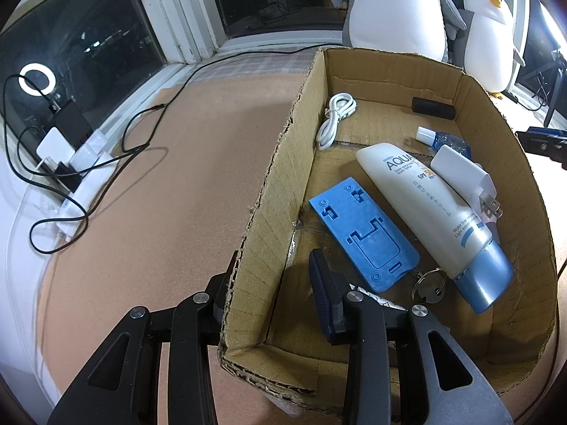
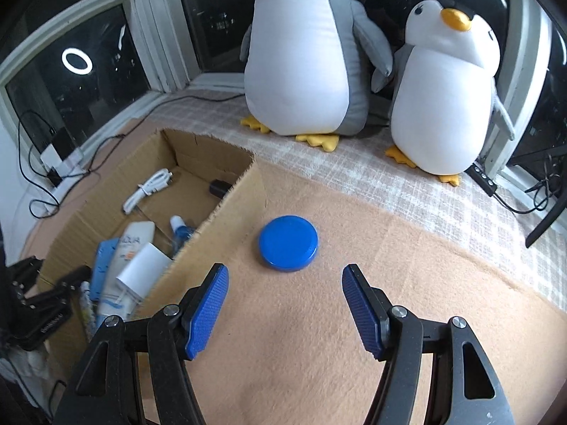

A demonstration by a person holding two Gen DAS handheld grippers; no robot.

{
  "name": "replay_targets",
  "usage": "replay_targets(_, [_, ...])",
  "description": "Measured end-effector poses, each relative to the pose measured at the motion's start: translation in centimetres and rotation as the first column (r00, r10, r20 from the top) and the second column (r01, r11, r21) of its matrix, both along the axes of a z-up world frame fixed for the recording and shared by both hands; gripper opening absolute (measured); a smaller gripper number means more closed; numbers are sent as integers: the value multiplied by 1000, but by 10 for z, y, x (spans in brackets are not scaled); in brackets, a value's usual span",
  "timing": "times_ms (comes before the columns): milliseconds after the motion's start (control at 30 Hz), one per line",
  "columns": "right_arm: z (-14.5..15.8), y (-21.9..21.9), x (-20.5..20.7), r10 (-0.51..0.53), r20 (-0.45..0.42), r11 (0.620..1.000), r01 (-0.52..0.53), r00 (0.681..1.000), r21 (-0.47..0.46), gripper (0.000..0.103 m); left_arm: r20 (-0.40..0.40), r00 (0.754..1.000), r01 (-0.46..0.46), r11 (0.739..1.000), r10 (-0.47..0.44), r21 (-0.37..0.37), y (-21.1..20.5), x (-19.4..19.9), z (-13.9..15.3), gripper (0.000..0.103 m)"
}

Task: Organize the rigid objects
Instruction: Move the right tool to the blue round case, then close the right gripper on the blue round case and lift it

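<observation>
A cardboard box [image 1: 276, 184] holds a white sunscreen tube [image 1: 425, 205], a blue plastic stand [image 1: 361, 233], a white charger [image 1: 464, 177], a coiled white cable [image 1: 336, 117], a black cylinder [image 1: 432, 106], a small blue bottle [image 1: 443, 138] and a key ring [image 1: 428, 283]. My left gripper [image 1: 273, 265] straddles the box's left wall near the front corner, one finger outside and one inside, shut on it. A round blue lid [image 2: 287, 242] lies flat on the tan cloth just right of the box [image 2: 226, 219]. My right gripper [image 2: 285, 271] hovers open just short of the lid, nothing between its pads.
Two plush penguins [image 2: 304, 63] [image 2: 446, 99] stand at the back on a checked cloth, by the windows. A power strip with chargers and black cables [image 1: 71, 163] lies at the far left on the sill. Tan cloth [image 2: 389, 248] stretches to the right of the lid.
</observation>
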State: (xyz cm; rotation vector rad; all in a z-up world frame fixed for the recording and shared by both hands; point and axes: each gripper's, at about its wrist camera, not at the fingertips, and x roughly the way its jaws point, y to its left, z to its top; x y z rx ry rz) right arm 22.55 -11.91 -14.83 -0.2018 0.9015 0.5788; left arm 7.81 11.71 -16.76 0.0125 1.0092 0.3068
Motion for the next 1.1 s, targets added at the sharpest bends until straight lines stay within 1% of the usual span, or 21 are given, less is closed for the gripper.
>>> replay_targets(233, [-20,12,14,20,-23,1000,-20,1000,-22,63,0,1000,-1,1000,1,-1,1,0,0,34])
replay_targets(533, [-32,22,28,27,-19,999,-28,999,-44,62,-1,1000,0,1000,0,0,0,0,0,34])
replay_targets(633, [-35,25,33,28,-22,998,-29,999,-53,58,-1,1000,0,1000,0,-1,0,0,0,34])
replay_targets(767, [-36,28,36,35,-11,998,-35,999,-60,56,-1,1000,0,1000,0,-1,1,-1,0,34])
replay_targets(933, [-36,31,39,42,-1,996,-42,999,-77,46,-1,1000,0,1000,0,-1,1,0,0,34])
replay_targets(1100, [-36,32,38,43,3,995,-43,999,-85,46,-1,1000,-1,1000,1,-1,1,-1,0,34])
